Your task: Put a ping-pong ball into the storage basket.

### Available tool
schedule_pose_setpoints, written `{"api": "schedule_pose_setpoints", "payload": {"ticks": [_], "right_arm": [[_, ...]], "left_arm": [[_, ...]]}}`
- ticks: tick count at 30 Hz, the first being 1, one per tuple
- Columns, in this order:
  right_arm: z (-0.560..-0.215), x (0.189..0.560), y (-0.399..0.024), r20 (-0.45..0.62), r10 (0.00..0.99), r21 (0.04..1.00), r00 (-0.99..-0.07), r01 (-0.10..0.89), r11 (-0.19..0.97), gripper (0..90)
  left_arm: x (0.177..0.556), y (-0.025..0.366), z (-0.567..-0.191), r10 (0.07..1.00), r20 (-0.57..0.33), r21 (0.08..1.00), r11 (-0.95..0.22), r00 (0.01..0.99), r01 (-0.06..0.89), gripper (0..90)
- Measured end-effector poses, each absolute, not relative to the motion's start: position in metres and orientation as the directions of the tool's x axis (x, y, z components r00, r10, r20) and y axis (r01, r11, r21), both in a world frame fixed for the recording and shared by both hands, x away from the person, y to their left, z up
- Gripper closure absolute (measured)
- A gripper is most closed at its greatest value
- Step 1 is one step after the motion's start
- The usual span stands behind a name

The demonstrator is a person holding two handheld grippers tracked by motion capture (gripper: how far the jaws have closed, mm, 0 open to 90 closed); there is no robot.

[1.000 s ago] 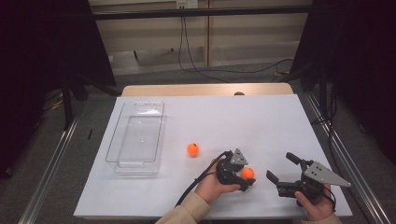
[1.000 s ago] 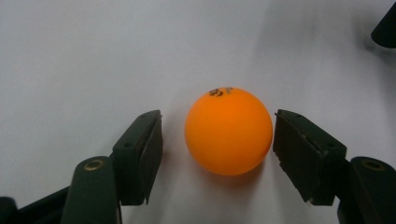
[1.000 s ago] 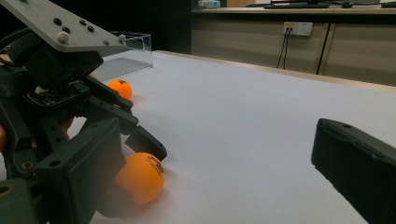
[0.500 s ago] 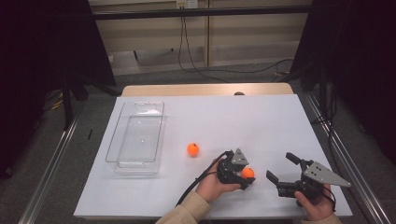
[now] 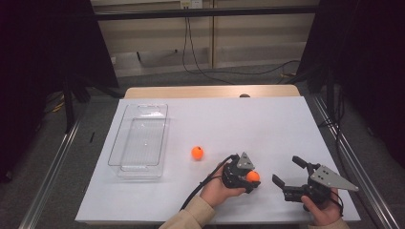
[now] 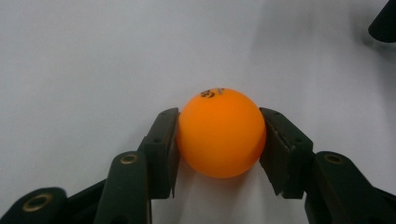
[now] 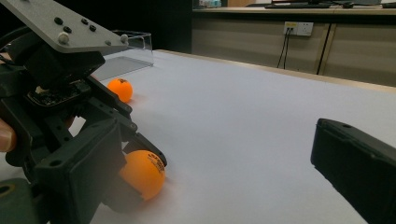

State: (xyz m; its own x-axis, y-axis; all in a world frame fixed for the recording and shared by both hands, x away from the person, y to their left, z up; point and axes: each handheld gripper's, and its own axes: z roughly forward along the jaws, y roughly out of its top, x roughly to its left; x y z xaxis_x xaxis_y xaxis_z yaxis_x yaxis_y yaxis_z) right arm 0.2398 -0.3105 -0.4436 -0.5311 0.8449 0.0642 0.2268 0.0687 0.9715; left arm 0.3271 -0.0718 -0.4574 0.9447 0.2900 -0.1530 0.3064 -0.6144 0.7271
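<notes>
Lab test bench: white table (image 5: 224,119) on metal frame (image 5: 47,176), dark curtains (image 5: 43,47) (wall sockets (image 7: 299,29) behind).

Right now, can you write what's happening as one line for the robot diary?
left gripper: jaws just closed, shut on orange ball | right gripper: open, nothing held | second ball: loose on table | clear box: nothing inside

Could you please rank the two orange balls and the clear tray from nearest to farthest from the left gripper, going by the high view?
1. Held orange ball, between the left gripper's jaws.
2. Loose orange ball, up-left on the table.
3. Clear tray, far left.
</notes>
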Motion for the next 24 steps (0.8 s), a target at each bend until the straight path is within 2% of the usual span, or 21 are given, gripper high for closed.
{"api": "schedule_pose_setpoints", "payload": {"ticks": [24], "right_arm": [[-0.443,0.239,-0.309,0.062,0.844,0.971,-0.533,0.228,0.073,2.4]], "left_arm": [[0.33,-0.055,-0.443,0.328,-0.203,0.742,-0.564,0.923,0.364,50.9]]}}
